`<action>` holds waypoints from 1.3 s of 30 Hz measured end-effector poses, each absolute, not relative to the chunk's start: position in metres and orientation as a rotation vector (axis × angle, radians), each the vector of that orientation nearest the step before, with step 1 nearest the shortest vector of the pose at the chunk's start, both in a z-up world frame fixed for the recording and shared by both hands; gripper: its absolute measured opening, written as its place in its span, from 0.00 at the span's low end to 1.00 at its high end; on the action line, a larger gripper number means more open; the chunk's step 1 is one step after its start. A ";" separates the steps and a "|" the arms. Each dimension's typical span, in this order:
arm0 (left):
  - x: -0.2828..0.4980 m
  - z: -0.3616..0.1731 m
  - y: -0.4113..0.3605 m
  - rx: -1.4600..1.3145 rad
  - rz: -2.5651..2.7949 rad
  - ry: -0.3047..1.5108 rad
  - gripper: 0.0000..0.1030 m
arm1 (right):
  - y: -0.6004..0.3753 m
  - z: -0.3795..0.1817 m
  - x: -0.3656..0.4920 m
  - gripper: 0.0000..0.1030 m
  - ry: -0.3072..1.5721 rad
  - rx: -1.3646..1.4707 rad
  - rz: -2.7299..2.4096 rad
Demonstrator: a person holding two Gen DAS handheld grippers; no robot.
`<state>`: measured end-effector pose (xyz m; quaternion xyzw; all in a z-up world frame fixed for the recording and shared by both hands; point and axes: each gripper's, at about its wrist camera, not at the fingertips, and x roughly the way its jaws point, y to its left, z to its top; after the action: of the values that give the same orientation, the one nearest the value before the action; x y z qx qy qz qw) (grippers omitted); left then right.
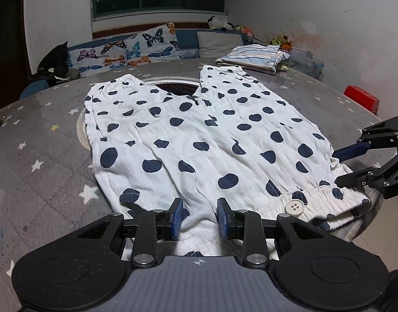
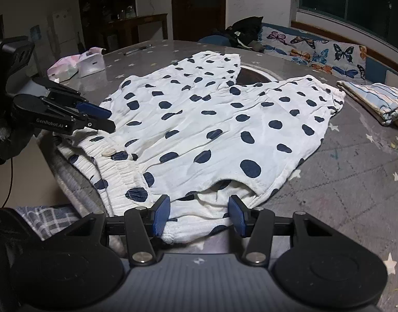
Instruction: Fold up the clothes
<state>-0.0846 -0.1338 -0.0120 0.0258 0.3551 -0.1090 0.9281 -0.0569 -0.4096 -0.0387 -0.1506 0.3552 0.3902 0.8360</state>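
Garment: white polka-dot trousers (image 1: 204,135) lie spread flat on the grey star-print table (image 1: 43,156), waistband at the near edge, both legs running to the far side and splayed apart over a round inset in the tabletop.
Waistband: the elastic band with its white button (image 1: 295,206) sits at the near edge; part of it droops over the table's rim.
Left gripper (image 1: 200,217): jaws part-open, cloth of the near left waist corner between the blue pads; the pads look clear of the fabric, so no grip as far as I can judge.
Right gripper (image 2: 200,215): jaws part-open and wider, straddling the near right corner of the waist, where the hem lifts and gapes; the pads do not press on it.
Done so far: the trousers are laid out and roughly smoothed, though wrinkles remain; no fold shows in them yet.
Already folded: a striped cloth (image 1: 256,56) lies folded at the far right of the table, well apart from the trousers.
Left to do: by my reading, close both jaws on the waist corners, then fold the trousers, likely one leg over the other and then lengthwise, and set them aside.
Progress: early for this garment.
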 end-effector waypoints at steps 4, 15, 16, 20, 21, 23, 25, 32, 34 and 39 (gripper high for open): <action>-0.079 -0.006 -0.123 0.044 -0.258 0.749 0.30 | -0.407 -0.036 -0.053 0.49 0.771 -0.318 0.835; -0.033 0.027 -0.096 -0.011 -0.279 0.691 0.31 | -0.416 -0.008 -0.007 0.49 0.742 -0.223 0.785; -0.024 0.027 -0.093 -0.016 -0.265 0.682 0.31 | -0.414 -0.007 0.001 0.49 0.735 -0.229 0.773; 0.017 0.023 -0.085 -0.047 -0.201 0.667 0.29 | -0.401 -0.010 0.038 0.49 0.719 -0.243 0.737; 0.026 0.021 -0.084 -0.058 -0.190 0.668 0.29 | -0.398 -0.011 0.047 0.49 0.716 -0.247 0.728; 0.046 0.016 -0.081 -0.071 -0.169 0.675 0.27 | -0.392 -0.018 0.066 0.49 0.721 -0.246 0.710; 0.064 0.011 -0.081 -0.077 -0.153 0.686 0.25 | -0.386 -0.025 0.084 0.49 0.728 -0.245 0.692; 0.098 -0.009 -0.079 -0.072 -0.104 0.731 0.21 | -0.382 -0.049 0.111 0.49 0.777 -0.249 0.658; 0.103 -0.014 -0.075 -0.069 -0.083 0.745 0.20 | -0.386 -0.051 0.111 0.49 0.775 -0.259 0.652; 0.107 -0.017 -0.064 -0.052 -0.027 0.743 0.17 | -0.397 -0.049 0.110 0.49 0.786 -0.277 0.626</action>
<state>0.1073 -0.0637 -0.0168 -0.0254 0.3631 -0.0134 0.9313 0.1098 -0.3971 -0.0492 -0.1321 0.3756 0.2990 0.8672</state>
